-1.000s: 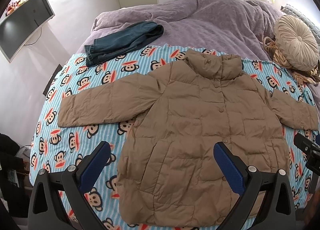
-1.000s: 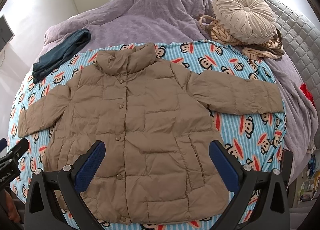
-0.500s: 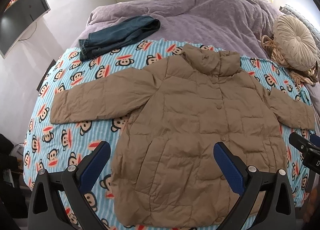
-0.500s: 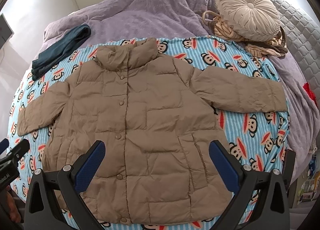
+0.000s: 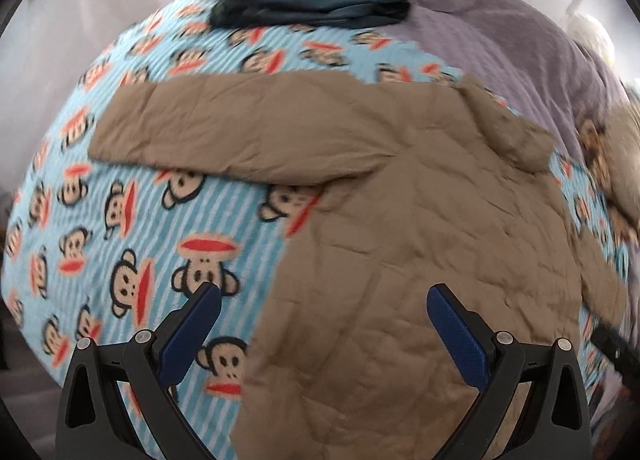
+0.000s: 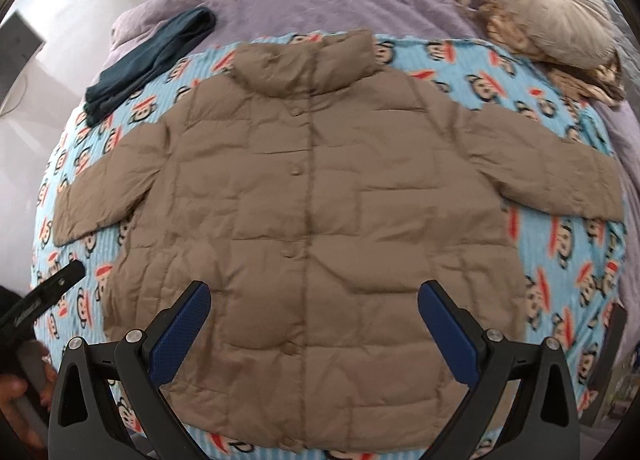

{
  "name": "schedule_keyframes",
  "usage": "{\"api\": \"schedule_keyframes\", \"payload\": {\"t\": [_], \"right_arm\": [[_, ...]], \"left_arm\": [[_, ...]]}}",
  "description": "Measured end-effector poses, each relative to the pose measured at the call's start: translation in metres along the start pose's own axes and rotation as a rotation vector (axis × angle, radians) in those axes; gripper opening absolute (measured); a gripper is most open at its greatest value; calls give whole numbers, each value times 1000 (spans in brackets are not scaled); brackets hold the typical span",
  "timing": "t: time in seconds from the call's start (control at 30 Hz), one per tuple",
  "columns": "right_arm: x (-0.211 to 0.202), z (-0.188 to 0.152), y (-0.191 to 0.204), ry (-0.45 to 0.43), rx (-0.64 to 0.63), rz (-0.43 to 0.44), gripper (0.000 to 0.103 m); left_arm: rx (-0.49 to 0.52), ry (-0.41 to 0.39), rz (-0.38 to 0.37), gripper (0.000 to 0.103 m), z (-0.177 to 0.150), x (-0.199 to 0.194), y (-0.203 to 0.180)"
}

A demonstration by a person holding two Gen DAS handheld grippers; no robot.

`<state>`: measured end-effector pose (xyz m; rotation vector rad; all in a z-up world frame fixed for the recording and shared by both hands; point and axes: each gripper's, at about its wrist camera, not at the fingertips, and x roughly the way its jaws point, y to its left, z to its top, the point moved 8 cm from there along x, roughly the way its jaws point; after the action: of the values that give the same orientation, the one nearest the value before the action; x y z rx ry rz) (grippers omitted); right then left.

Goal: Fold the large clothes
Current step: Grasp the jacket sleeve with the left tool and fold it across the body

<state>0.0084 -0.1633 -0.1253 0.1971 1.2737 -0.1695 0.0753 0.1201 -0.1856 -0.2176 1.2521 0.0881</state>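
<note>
Your left gripper (image 5: 323, 324) has swung left and dropped toward the jacket (image 6: 312, 196), its view now blurred, with the left sleeve (image 5: 240, 136) across the upper middle. Both it and your right gripper (image 6: 314, 318) gape wide, holding nothing. The jacket lies flat, buttons up, mid-frame on the monkey blanket (image 6: 560, 260); you look set to start with that sleeve.

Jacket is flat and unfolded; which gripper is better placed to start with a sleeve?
Probably the left gripper: open, near the jacket side below its outstretched sleeve. Right gripper hovers mid-hem.
</note>
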Motion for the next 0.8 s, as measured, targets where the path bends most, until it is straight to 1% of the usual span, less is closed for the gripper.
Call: {"api": "schedule_keyframes", "payload": {"t": [0.07, 0.13, 0.23, 0.3, 0.33, 0.43, 0.57, 0.67, 0.8], "right_arm": [[13, 0, 14, 18, -10, 35, 103], [28, 0, 29, 43, -14, 61, 103], [51, -3, 55, 98, -72, 64, 103], [65, -7, 72, 135, -125, 52, 103], [71, -8, 79, 144, -141, 54, 103], [86, -12, 99, 170, -161, 81, 103], [100, -10, 118, 163, -178, 99, 103], [108, -7, 130, 147, -190, 113, 103], [117, 3, 146, 129, -188, 137, 103]], "left_arm": [[-59, 6, -10, 103, 5, 17, 25], [-125, 10, -41, 103, 12, 34, 48], [-256, 4, -138, 103, 28, 60, 85], [-349, -30, -209, 103, 42, 77, 111], [-375, -46, -225, 103, 48, 83, 121], [-431, -100, -262, 103, 68, 103, 149], [-506, -128, -328, 103, 92, 129, 173], [-548, -166, -343, 103, 111, 139, 185], [-570, -209, -342, 103, 137, 145, 196]]}}
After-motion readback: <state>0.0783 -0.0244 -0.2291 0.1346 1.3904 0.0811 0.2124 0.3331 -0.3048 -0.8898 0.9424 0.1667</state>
